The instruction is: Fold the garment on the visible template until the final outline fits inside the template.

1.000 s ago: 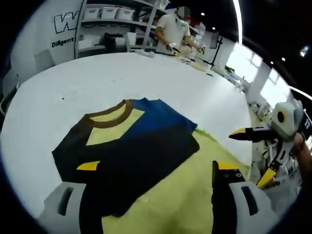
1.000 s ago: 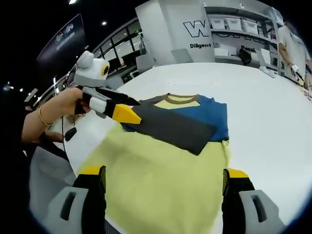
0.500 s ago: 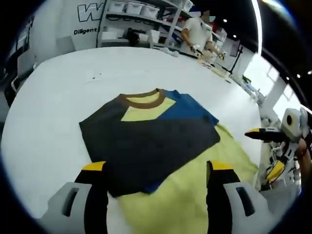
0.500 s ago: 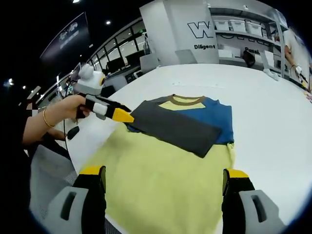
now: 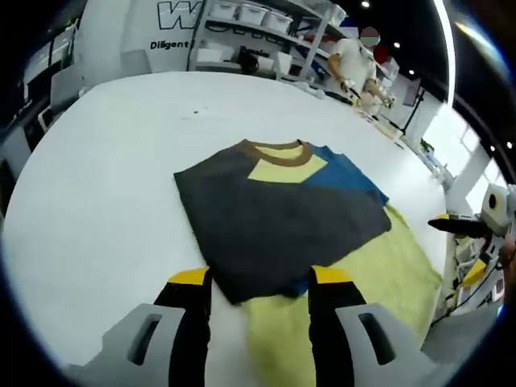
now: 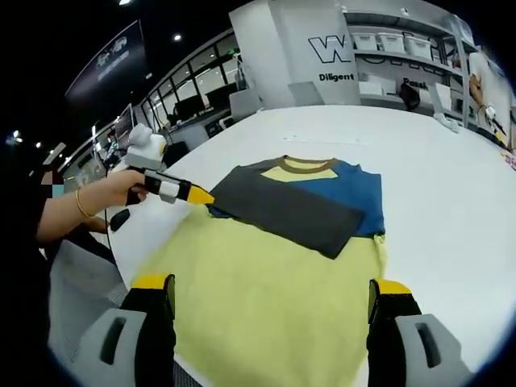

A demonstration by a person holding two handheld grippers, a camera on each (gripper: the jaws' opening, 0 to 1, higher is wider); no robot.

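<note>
White round worktop (image 5: 97,185) in a bright lab, shelving behind. Left gripper view: your left gripper (image 5: 260,282) has come in low over the near hem of the garment (image 5: 282,214), fingers narrower than a second ago, a modest gap, holding nothing. The yellow template (image 5: 387,266) shows beyond the hem. Right gripper view: your right gripper (image 6: 272,294) hovers wide open and empty over the template; the garment lies across its far end. Likely the next fold starts at that hem.

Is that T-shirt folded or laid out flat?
Partly folded: the T-shirt has a dark panel doubled over its blue side, lying on the yellow template.
</note>
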